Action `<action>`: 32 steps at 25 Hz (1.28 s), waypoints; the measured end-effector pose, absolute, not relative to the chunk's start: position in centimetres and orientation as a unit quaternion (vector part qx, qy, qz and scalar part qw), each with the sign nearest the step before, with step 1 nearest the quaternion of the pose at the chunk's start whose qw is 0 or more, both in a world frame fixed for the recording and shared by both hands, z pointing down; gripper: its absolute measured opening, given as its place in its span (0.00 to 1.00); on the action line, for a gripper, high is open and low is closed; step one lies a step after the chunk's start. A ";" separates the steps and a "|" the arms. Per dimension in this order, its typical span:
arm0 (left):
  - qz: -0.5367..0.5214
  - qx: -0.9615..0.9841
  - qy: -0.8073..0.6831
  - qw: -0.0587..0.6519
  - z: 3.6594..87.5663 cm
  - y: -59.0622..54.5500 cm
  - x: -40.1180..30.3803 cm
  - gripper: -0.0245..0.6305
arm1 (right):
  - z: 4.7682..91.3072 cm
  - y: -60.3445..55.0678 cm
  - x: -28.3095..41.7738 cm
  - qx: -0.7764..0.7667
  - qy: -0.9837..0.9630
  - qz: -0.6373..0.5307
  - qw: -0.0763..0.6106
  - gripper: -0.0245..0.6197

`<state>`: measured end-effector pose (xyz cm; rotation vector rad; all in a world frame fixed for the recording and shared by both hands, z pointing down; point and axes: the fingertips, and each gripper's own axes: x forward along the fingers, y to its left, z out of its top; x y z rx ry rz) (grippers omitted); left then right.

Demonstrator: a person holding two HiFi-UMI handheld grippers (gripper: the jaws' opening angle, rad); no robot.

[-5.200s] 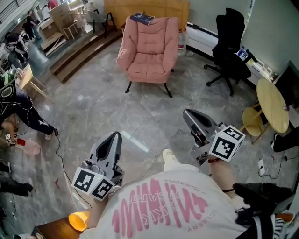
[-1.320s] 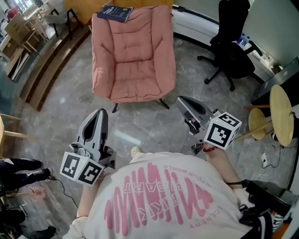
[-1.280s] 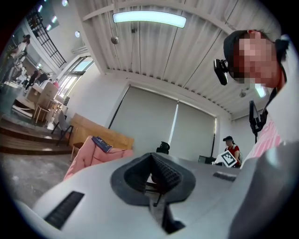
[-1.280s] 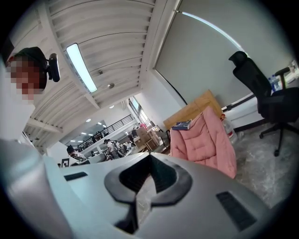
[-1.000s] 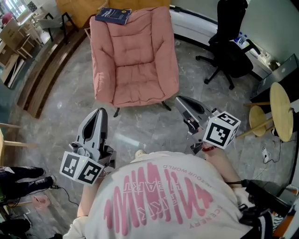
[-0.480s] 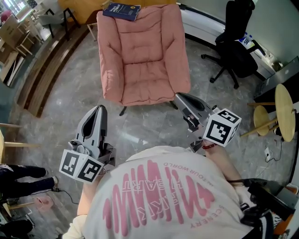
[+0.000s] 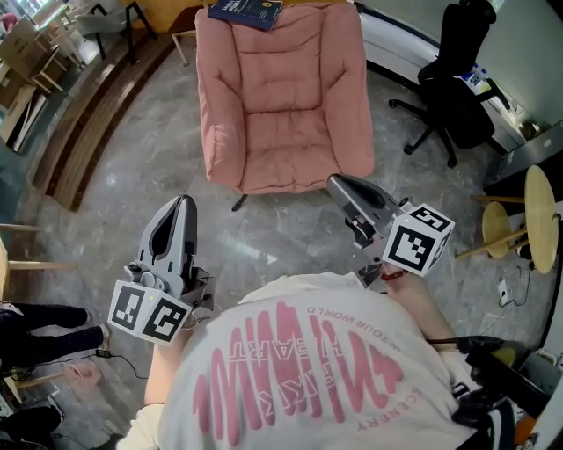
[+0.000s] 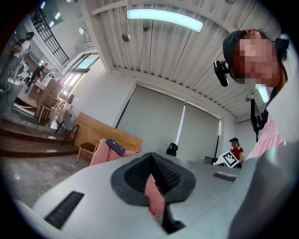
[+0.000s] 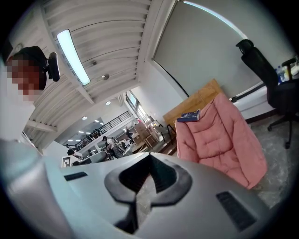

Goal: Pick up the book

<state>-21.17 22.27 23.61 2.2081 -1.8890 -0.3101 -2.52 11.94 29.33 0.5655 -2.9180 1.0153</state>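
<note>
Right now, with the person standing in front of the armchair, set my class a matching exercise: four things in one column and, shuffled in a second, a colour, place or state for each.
Things:
1. book
2. armchair
3. office chair
4. left gripper

Descriptions:
A. black, to the right of the armchair
B. shut, nothing held
C. pink and padded
D. dark blue, lying on top of the armchair's back

Pairs: 1-D, 2-C, 3-A, 4-B

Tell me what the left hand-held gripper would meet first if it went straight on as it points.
Probably the pink armchair: the left hand-held gripper aims at its front corner, with nothing visible between. The book lies farther off, atop the backrest.
</note>
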 end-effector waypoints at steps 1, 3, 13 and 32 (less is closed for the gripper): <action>-0.105 0.750 -0.644 0.110 23.7 22.3 -21.4 0.05 | 29.5 11.8 -2.8 0.178 -0.929 0.325 0.003 0.05; -0.104 0.747 -0.646 0.113 24.0 22.3 -21.7 0.05 | 29.7 11.7 -3.4 0.174 -0.929 0.327 0.006 0.05; -0.100 0.741 -0.653 0.119 24.6 20.5 -22.2 0.05 | 30.1 9.4 -4.3 0.165 -0.927 0.336 0.005 0.05; -0.114 0.694 -0.701 0.113 23.5 9.1 -23.6 0.05 | 28.9 -4.8 -7.9 0.098 -0.937 0.335 0.018 0.05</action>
